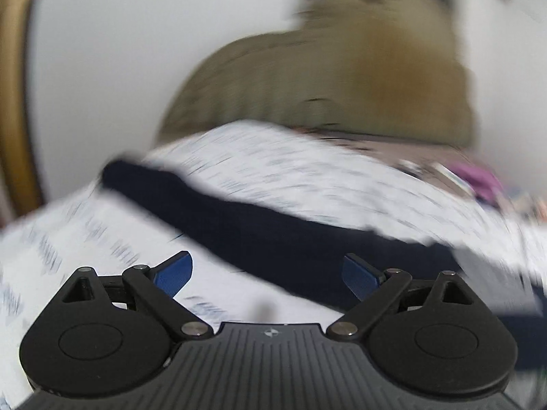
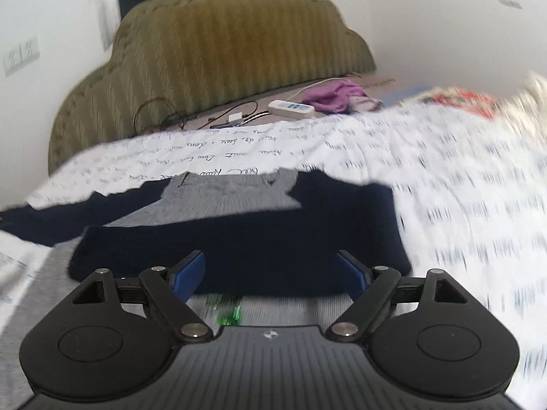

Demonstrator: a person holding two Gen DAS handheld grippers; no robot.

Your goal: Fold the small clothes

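A small grey top with navy sleeves [image 2: 222, 201] lies flat on a white bedspread with script print [image 2: 427, 177]. One navy sleeve [image 2: 239, 249] is folded across the grey body, just ahead of my right gripper [image 2: 273, 273], which is open and empty above the garment's grey hem. In the left wrist view the other navy sleeve [image 1: 239, 218] stretches diagonally across the bedspread [image 1: 307, 171]. My left gripper [image 1: 268, 275] is open and empty, just above that sleeve. The left view is motion-blurred.
An olive cloud-shaped headboard [image 2: 218, 51] stands at the back against a white wall. A white remote [image 2: 290, 107], black cables [image 2: 191, 116] and a purple cloth [image 2: 333, 95] lie near it. A colourful item [image 2: 461, 99] lies at the far right.
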